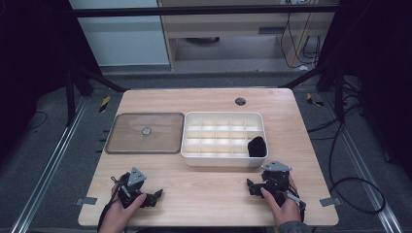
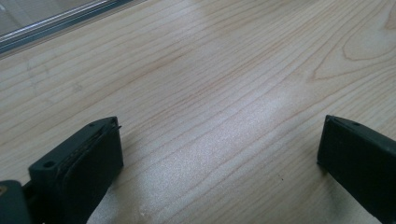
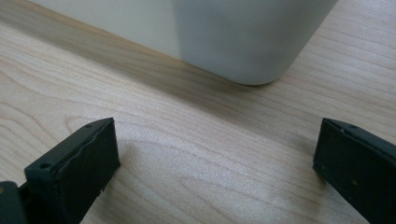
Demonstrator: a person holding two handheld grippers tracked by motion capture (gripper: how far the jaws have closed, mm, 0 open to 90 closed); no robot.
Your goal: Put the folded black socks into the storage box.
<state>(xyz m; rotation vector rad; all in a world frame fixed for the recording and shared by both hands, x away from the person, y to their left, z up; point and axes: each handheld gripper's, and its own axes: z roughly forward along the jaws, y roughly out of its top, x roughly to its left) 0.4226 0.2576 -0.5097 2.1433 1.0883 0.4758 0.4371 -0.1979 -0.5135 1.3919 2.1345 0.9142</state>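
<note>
A white tray (image 1: 223, 158) with many small compartments sits at the middle of the wooden table, and a black object (image 1: 257, 146) lies in its front right compartment. To its left lies a clear flat lid (image 1: 121, 141) with a small round knob (image 1: 146, 130). My left gripper (image 1: 154, 196) rests near the front left edge, held by a hand, and its jaws stand wide apart over bare wood (image 2: 219, 135). My right gripper (image 1: 252, 187) rests at the front right, just before the tray. Its jaws are open too (image 3: 217, 135), with nothing between them, facing the tray's rounded corner (image 3: 243, 42).
A round hole (image 1: 240, 101) is in the table's far edge. The lid's rim (image 2: 56, 21) shows at the top left of the left gripper view. Metal rails and cables run along the floor on both sides of the table.
</note>
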